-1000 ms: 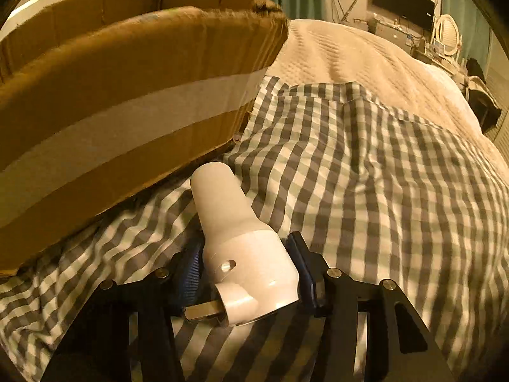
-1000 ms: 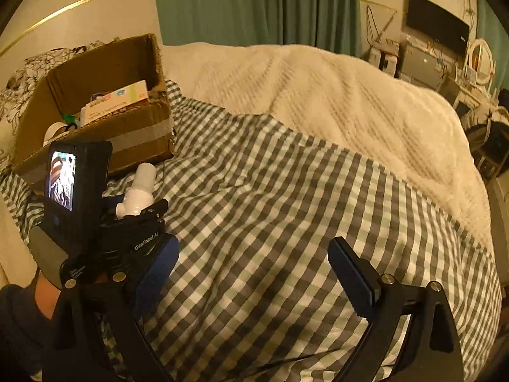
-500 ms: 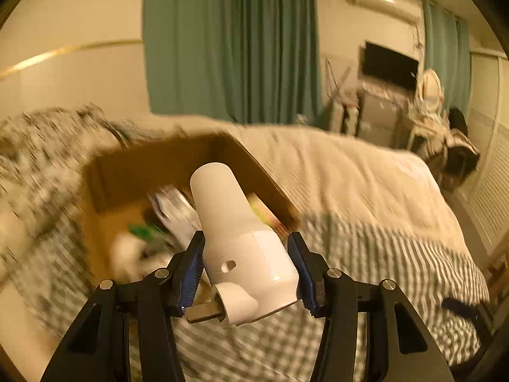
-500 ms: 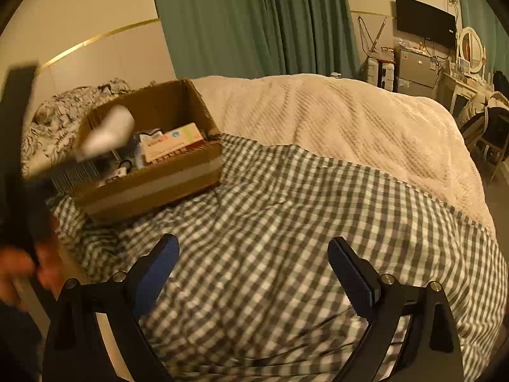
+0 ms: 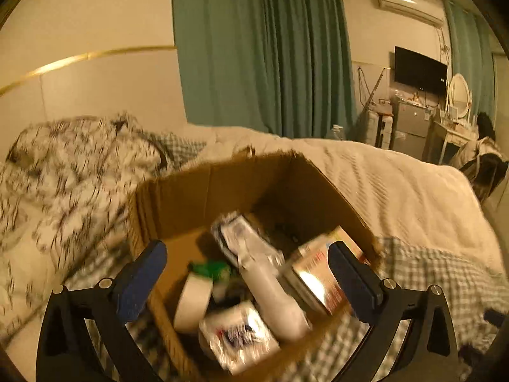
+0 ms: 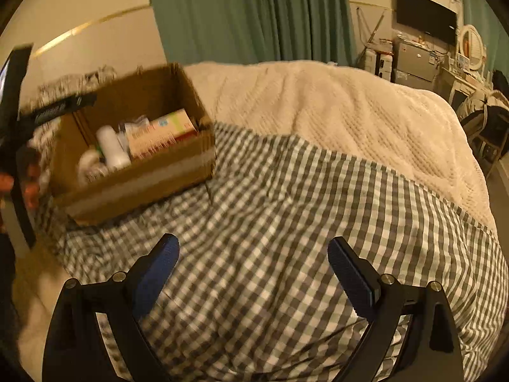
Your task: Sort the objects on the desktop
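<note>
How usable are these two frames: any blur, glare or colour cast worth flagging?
Left wrist view: motion blur smears the cardboard box, the patterned bedding and the white bottle; glare sits on the shiny carton. Right wrist view: checked cover fairly sharp, box and left gripper at the left edge blurred. Both: warm orange cast, dim light, strong fisheye bending.

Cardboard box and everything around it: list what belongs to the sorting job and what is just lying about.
Part of the job:
- cardboard box
- white bottle, lying in the box
- tape roll
- printed carton
- left gripper, open over the box
- right gripper, open, empty

Just lying about:
- checked sheet
- cream blanket
- green curtains
- television
</note>
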A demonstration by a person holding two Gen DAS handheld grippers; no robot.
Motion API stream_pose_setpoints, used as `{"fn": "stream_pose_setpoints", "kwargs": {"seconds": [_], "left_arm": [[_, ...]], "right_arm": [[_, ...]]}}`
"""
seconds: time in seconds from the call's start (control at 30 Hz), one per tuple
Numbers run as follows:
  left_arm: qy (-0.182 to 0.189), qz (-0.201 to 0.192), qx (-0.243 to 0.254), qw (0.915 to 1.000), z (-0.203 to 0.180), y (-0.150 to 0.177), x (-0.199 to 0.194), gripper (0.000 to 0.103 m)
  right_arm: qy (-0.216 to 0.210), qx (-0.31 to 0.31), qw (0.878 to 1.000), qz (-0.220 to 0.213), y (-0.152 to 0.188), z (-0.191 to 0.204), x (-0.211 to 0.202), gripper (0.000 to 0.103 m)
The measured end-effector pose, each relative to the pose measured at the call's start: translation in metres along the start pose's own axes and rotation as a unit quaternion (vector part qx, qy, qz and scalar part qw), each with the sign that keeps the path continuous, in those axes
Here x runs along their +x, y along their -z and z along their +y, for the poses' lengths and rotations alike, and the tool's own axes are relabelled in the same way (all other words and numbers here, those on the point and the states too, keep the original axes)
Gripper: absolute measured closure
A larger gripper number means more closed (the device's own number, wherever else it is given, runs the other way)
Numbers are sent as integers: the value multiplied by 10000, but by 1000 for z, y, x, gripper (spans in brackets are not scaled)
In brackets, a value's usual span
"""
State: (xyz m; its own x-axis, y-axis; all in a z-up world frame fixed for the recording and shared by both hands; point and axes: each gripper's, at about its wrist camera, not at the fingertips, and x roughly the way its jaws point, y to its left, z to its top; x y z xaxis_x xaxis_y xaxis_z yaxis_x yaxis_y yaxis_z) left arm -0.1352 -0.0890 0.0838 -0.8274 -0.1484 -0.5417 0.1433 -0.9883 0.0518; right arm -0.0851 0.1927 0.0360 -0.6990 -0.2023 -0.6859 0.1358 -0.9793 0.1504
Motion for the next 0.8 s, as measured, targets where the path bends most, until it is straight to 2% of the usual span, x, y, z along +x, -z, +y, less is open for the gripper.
{"fn": "stream_pose_setpoints", "kwargs": {"seconds": [0.13,0.2,0.3,0.4,0.5,0.57,0.7,0.8], "left_arm": [[-233,77,-198,9995,3,50,-36,0],[-249,170,-233,9993,-1,82,-46,0],[-149,-46,-394,9991,-10,104,-51,0],[4,102,-280,9996,-23,104,-43,0],[-7,-93,-27,10000,-38,105,-45,0],[-36,-81,38,10000,-40,105,-41,0],[203,-14,-254,9995,-34,106,-33,0],[181,37,-454,9988,-28,107,-28,0]], "right_arm": [[-48,106,9982,-587,-3,12,-30,7],[43,70,9970,-764,2,19,-38,0],[329,2,9945,-999,17,28,-39,0],[426,-139,9978,-494,28,35,-19,1],[528,-143,9979,-348,35,35,-6,1],[555,-165,9979,-303,35,36,-1,1],[692,-191,9969,-323,37,36,5,1],[717,-158,9970,-233,42,34,9,1]]}}
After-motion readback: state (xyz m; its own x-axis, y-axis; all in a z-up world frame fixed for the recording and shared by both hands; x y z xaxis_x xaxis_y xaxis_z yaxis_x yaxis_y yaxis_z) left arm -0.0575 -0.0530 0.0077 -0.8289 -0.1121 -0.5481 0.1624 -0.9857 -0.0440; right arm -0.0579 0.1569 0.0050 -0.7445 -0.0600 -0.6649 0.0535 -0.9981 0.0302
